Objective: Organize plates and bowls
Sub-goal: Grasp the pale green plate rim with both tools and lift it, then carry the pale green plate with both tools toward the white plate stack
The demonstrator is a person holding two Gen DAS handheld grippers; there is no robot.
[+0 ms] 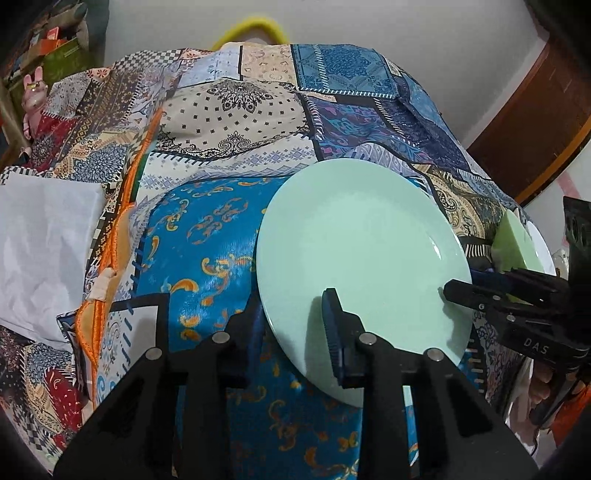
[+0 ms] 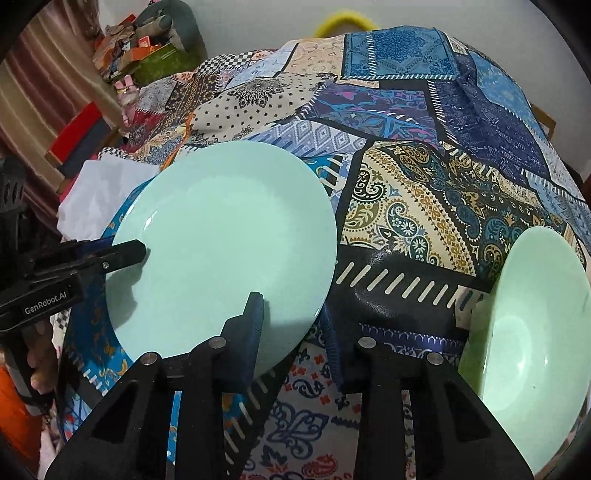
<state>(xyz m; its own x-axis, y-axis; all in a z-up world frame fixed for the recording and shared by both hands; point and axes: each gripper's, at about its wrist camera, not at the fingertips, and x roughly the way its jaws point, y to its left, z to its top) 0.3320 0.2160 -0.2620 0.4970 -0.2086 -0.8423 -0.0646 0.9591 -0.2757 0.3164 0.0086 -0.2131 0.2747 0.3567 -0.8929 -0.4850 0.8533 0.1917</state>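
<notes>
A pale mint plate lies on the patchwork tablecloth; it also shows in the right wrist view. My left gripper is open, its jaws straddling the plate's near-left rim, one finger over the plate and one outside it. My right gripper is open and straddles the plate's near-right rim the same way. Each gripper shows at the side of the other's view. A light green bowl sits to the right of the plate.
A white cloth or paper lies at the table's left edge. A pink bunny figure and cluttered boxes stand beyond the far left. A yellow ring peeks over the far edge. A wooden door is at right.
</notes>
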